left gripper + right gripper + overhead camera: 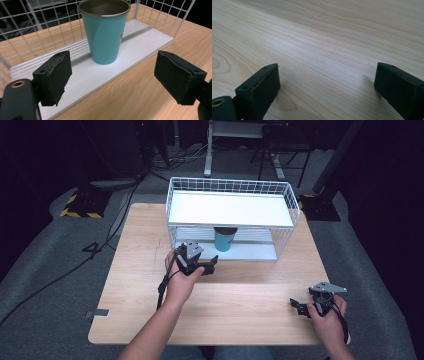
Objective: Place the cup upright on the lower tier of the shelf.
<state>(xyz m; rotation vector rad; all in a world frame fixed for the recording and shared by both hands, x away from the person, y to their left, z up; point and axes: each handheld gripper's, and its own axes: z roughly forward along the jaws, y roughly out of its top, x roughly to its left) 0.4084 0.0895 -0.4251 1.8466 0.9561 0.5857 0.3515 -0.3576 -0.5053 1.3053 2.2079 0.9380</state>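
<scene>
reaching in with its jaws spread wide and empty, the left gripper could clip the wire rack or tip the teal cup upright on the lower shelf, while the right gripper rests open over the table.

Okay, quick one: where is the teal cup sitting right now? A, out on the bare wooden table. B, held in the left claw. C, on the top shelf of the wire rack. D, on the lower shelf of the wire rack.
D: the teal cup stands upright on the white lower shelf of the wire rack, ahead of the open left claw.
</scene>
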